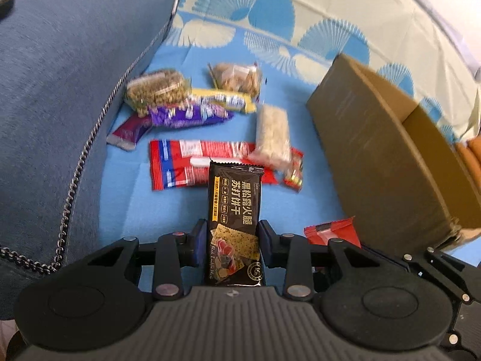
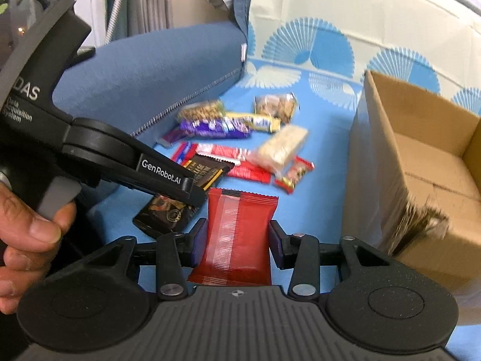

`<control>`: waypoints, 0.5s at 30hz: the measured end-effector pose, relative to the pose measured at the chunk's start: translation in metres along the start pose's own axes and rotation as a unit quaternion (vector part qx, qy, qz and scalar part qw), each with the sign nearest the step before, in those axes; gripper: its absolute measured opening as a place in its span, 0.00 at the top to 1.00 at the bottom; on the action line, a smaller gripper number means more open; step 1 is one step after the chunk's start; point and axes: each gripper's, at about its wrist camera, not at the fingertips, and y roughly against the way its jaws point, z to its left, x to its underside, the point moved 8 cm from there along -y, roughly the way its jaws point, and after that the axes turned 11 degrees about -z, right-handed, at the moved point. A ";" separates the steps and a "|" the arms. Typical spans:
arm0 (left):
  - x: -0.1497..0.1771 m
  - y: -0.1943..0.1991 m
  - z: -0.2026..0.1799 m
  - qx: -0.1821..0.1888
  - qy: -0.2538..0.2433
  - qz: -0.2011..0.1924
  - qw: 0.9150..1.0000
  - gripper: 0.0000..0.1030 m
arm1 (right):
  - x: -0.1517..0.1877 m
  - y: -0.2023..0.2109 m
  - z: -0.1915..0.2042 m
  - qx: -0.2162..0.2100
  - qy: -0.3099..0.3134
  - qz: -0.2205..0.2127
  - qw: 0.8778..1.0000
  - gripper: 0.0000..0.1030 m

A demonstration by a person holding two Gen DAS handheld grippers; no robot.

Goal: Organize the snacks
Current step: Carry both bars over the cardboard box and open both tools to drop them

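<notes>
My left gripper point(image 1: 233, 236) is shut on a black cracker packet point(image 1: 234, 210), held above the blue bedspread; the packet also shows in the right wrist view point(image 2: 168, 213). My right gripper point(image 2: 237, 236) is shut on a red snack packet point(image 2: 240, 228), which shows at the lower right in the left wrist view point(image 1: 332, 231). Several snacks lie in a pile ahead: a long red packet point(image 1: 180, 165), a pale rice bar point(image 1: 272, 135), a purple bar point(image 1: 186, 115), a yellow bar point(image 1: 222, 100). An open cardboard box point(image 2: 421, 162) stands to the right.
A blue pillow point(image 1: 60, 90) lies along the left. The box's near wall point(image 1: 375, 156) rises close on the right. The left gripper's body point(image 2: 90, 138) crosses the right wrist view, held by a hand point(image 2: 27, 234). The patterned bedspread point(image 1: 270, 30) stretches behind.
</notes>
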 end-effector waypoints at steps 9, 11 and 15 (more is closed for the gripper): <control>-0.024 0.031 0.011 0.009 0.051 -0.093 0.994 0.62 | -0.036 0.022 -0.002 -0.020 -0.007 -0.065 0.998 0.57; -0.029 0.035 0.014 0.004 0.060 -0.102 0.993 0.62 | -0.047 0.030 -0.006 -0.026 -0.013 -0.084 0.996 0.57; -0.034 0.043 0.018 -0.005 0.079 -0.107 0.991 0.62 | -0.063 0.044 -0.015 -0.032 -0.021 -0.118 0.992 0.57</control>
